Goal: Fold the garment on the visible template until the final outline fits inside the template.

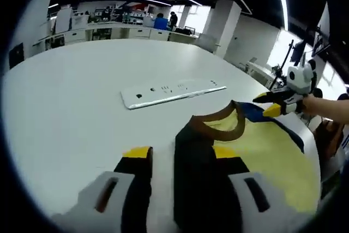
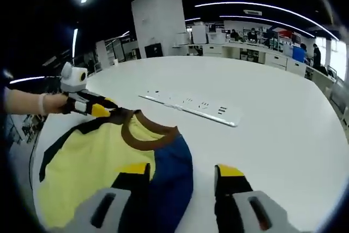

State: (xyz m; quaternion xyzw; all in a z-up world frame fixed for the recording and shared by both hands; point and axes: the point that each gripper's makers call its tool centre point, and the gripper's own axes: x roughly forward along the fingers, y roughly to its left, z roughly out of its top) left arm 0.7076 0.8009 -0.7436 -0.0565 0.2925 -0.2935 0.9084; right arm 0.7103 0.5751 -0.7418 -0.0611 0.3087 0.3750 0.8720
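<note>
Left gripper view: one yellow shirt [image 1: 262, 145] lies on the white table [image 1: 71, 91], lower right, its brown collar pointing to the top of the frame. The left gripper [image 1: 182, 159] pinches its dark shoulder. The right gripper [image 1: 272, 103] at far right grips the blue shoulder. One white power strip [image 1: 172, 92] lies beyond.

Right gripper view: the shirt [image 2: 92, 162] sits lower left, collar up. The right gripper [image 2: 182, 175] holds the blue sleeve.
</note>
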